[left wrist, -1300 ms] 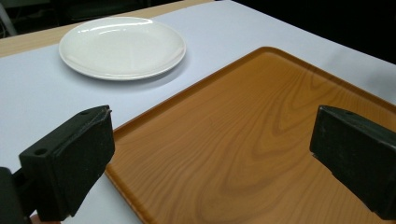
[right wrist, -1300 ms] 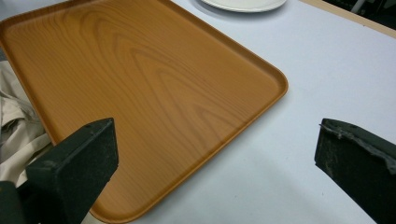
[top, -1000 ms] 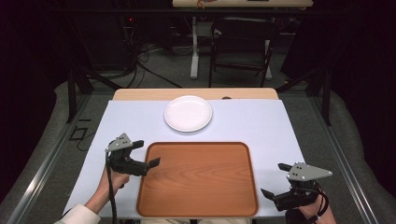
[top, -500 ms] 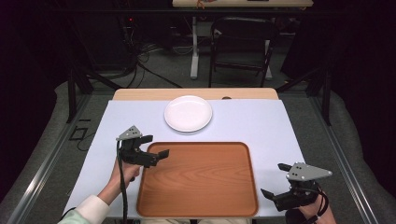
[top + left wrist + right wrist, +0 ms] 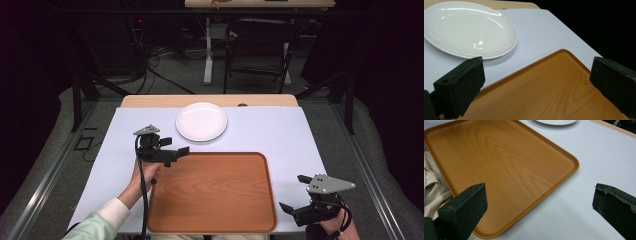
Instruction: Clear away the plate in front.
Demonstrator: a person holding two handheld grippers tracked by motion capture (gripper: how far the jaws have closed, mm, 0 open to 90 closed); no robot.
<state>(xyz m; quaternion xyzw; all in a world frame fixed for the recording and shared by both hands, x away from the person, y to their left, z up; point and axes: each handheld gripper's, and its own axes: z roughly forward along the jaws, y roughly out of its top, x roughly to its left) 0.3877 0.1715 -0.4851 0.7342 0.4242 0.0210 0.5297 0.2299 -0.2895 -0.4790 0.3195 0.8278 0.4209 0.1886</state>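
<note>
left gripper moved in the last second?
Yes. In the high view the left gripper has gone forward and rightward, from beside the tray's left edge to its far left corner, nearer the white plate. Jaws open.

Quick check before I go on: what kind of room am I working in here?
Probably a lab or recording workspace, not a kitchen: the table sits among dark curtains, cables trail on the floor behind it, and a chair stands by another desk.

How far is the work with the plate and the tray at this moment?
Nothing looks done yet: the white plate lies on the table sheet, beyond the bare wooden tray. In hand: the left tool hovers open over the tray's far left corner, pointing toward the plate. The right tool waits open beside the tray's near right corner. Probably left: grasping the plate and putting it on the tray.
</note>
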